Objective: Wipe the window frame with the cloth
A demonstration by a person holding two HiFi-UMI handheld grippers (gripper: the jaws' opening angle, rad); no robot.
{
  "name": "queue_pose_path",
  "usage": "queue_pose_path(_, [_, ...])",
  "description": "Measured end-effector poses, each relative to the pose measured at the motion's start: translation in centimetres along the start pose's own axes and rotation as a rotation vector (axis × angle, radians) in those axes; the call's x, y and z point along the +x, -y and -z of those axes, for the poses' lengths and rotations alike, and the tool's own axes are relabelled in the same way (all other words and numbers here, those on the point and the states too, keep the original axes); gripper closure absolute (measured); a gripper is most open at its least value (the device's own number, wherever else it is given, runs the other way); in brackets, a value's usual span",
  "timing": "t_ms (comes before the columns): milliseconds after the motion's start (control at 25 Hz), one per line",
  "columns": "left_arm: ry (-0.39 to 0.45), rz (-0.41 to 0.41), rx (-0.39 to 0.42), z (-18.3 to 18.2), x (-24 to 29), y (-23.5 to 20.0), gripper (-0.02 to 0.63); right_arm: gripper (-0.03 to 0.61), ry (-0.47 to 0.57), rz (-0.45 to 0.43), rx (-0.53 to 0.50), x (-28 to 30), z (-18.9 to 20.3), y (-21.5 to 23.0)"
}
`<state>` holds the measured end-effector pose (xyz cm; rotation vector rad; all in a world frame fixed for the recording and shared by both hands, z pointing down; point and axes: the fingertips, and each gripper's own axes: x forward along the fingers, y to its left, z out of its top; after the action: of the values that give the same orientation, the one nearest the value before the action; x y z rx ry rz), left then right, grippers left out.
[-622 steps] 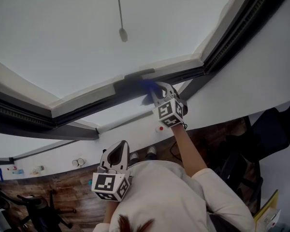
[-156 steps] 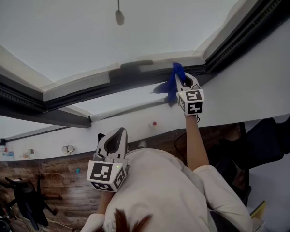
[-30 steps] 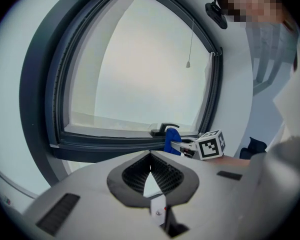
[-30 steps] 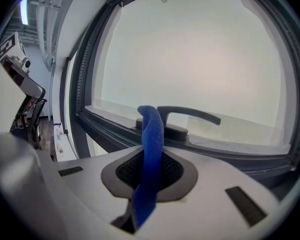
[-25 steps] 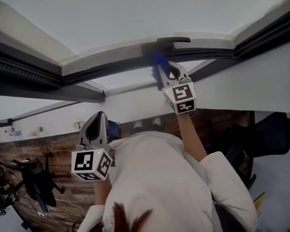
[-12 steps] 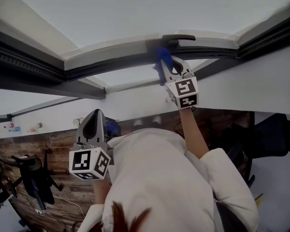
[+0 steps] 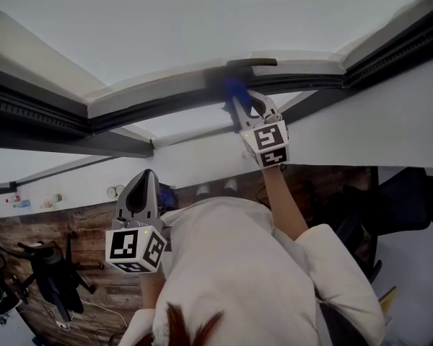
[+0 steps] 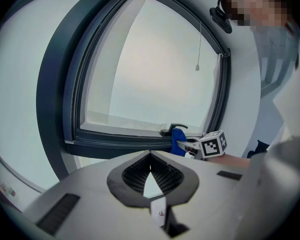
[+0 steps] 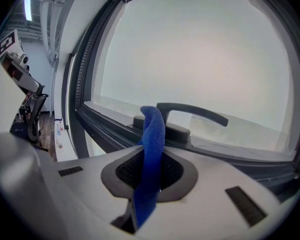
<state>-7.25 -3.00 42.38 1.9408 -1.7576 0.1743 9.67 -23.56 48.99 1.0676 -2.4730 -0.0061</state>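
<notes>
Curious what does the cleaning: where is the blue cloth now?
Right of centre in the head view, the blue cloth is clamped in the right gripper, up at the window frame beside the dark handle.

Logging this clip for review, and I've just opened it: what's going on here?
A person holds a gripper in each hand at a window. The right gripper is shut on a blue cloth, whose free end is up against the dark window frame, right beside the window handle. The left gripper hangs low near the person's body, jaws together with nothing between them, taking no part.
</notes>
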Motion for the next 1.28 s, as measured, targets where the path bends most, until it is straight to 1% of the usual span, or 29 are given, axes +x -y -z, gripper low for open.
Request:
queue_pose_path(480, [-0.001, 0.011, 0.006, 0.2, 1.0, 2.1, 0.605, 0.534, 0.032, 0.024, -0.012, -0.8, 0.8, 1.7])
queue_pose_path(1280, [0.002, 0.024, 0.021, 0.3, 2.3, 5.7, 0.606, 0.534, 0.032, 0.036, -0.004, -2.5, 2.2, 5.4])
